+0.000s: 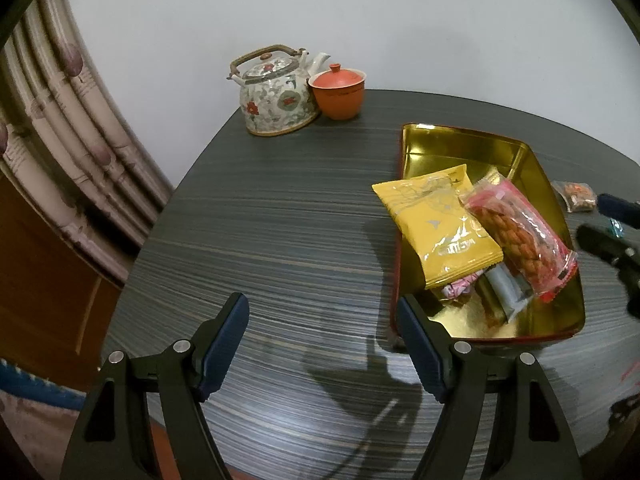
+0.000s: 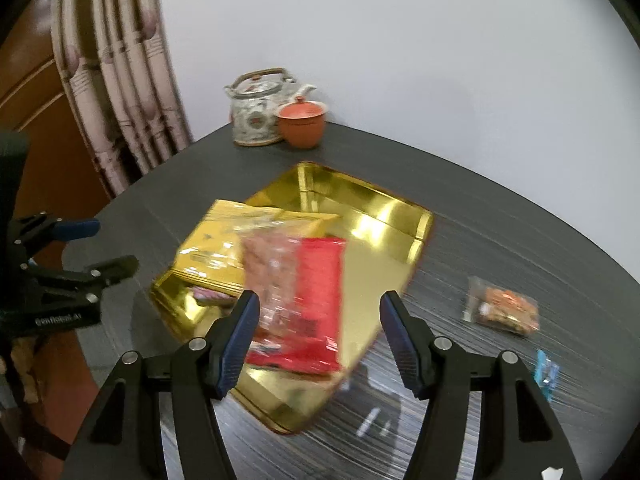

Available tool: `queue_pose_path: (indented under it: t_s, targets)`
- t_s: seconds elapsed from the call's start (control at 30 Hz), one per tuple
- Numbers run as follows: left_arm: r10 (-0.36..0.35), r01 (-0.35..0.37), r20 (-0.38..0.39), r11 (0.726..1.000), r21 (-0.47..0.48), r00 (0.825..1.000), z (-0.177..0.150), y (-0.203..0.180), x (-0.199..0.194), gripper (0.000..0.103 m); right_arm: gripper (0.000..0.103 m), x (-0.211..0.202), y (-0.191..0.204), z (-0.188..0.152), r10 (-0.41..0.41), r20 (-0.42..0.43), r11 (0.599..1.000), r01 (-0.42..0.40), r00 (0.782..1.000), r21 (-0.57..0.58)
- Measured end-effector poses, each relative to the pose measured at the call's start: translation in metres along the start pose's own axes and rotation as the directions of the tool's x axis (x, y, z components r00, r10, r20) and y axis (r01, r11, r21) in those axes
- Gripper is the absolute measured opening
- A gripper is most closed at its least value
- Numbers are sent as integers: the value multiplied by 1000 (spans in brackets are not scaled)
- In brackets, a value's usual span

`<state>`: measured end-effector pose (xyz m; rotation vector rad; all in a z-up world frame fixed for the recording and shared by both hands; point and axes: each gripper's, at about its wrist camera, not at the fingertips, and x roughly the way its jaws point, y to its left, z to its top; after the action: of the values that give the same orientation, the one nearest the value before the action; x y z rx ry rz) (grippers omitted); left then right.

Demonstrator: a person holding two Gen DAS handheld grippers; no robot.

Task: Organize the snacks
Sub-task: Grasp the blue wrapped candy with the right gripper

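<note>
Striped table (image 1: 280, 240): snack-filled gold tin (image 2: 384, 216) lies beyond gaping right tongs (image 2: 316, 336).

The right wrist view is pretty smeared, so the print on the red and clear snack bag (image 2: 298, 300) is unreadable and its edges melt into the gold tin (image 2: 384, 216). The yellow packet (image 2: 212, 240) is just a blurry slab there.

In the left wrist view that packet (image 1: 438, 226) covers most of a pink wrapper (image 1: 456, 290) and a pale blue bar (image 1: 506, 292), so I can't tell what either is. The right gripper (image 1: 604, 220) is chopped off by the frame edge.

The small clear bag (image 2: 500, 310) of brownish bits is too fuzzy to identify, and the blue wrapper (image 2: 546, 372) is too tiny.
</note>
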<state>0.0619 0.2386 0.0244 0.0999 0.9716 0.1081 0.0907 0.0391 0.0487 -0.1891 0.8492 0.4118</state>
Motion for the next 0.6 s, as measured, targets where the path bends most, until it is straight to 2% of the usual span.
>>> queue_pose_path:
  t_s: [0.3, 0.43, 0.6]
  targets:
    - [22, -22, -7, 1000, 2, 1000, 0, -1, 4, 76, 60, -19, -72, -25, -139, -24, 986, 140, 990, 85]
    - [34, -34, -9, 999, 4, 999, 1, -1, 5, 76, 60, -26, -117, -45, -216, -59, 964, 223, 975, 147]
    - [51, -51, -5, 999, 8, 999, 2, -3, 6, 76, 60, -27, -156, -63, -264, -102, 938, 280, 959, 203]
